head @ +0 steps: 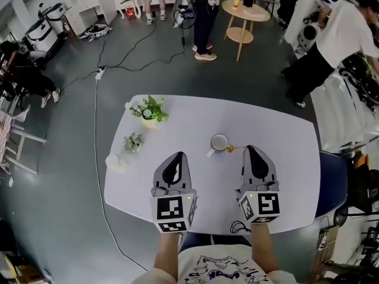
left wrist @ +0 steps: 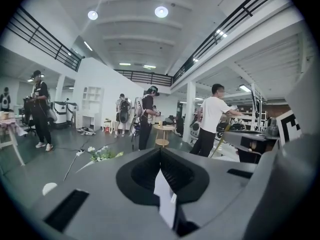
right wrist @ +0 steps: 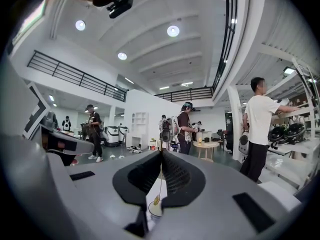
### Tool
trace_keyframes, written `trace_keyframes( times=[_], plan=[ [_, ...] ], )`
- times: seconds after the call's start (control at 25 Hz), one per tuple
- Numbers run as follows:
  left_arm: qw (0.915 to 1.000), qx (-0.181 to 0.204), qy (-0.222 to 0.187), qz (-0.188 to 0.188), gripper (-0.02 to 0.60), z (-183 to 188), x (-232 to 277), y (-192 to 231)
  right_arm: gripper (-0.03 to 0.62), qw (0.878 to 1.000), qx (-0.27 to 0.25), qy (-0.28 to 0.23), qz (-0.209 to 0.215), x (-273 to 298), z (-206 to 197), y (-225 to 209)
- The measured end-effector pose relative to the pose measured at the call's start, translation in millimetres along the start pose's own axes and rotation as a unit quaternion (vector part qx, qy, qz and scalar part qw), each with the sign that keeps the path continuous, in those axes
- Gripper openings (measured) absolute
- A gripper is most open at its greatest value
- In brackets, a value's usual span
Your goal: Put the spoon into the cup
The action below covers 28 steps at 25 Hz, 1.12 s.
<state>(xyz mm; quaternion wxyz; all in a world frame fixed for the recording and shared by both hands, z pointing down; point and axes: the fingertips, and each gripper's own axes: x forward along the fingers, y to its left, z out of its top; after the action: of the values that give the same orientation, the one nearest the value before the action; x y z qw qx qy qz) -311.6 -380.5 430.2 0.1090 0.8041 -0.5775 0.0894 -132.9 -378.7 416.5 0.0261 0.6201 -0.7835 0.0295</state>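
A white cup (head: 219, 142) stands on the pale table (head: 284, 158), its handle turned toward me. A small gold spoon (head: 230, 149) lies on the table against the cup's right side. Its thin handle runs right toward the tips of my right gripper (head: 249, 149), and whether they touch is hidden. That gripper is shut; in the right gripper view its jaws (right wrist: 161, 153) meet, and the narrow gap below them shows the spoon (right wrist: 156, 200) and cup (right wrist: 154, 210). My left gripper (head: 180, 155) hovers left of the cup, shut and empty, with only table behind its joined tips (left wrist: 160, 150).
A potted flowering plant (head: 149, 112), a smaller plant (head: 133, 141) and a white lump (head: 115, 161) sit on the table's left side. A cable (head: 237, 225) lies at the near edge. A blue chair (head: 333, 182) stands at the right, and people and a round wooden table (head: 244, 10) beyond.
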Motion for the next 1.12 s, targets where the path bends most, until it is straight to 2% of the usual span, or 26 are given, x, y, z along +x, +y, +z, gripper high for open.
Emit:
trace_keyframes(
  times=[0.4,1.12],
  plan=[
    [0.9997,0.004,0.023,-0.003,0.014,-8.6,36.7,-6.6,0.021,0.999,0.010,0.034,0.014,35.6,-26.4,-18.3],
    [0.9959,-0.004,0.091,-0.008,0.014,-63.3,111.3,1.3,0.021,0.993,0.031,0.111,0.031,108.3,-111.1,-33.8]
  ],
)
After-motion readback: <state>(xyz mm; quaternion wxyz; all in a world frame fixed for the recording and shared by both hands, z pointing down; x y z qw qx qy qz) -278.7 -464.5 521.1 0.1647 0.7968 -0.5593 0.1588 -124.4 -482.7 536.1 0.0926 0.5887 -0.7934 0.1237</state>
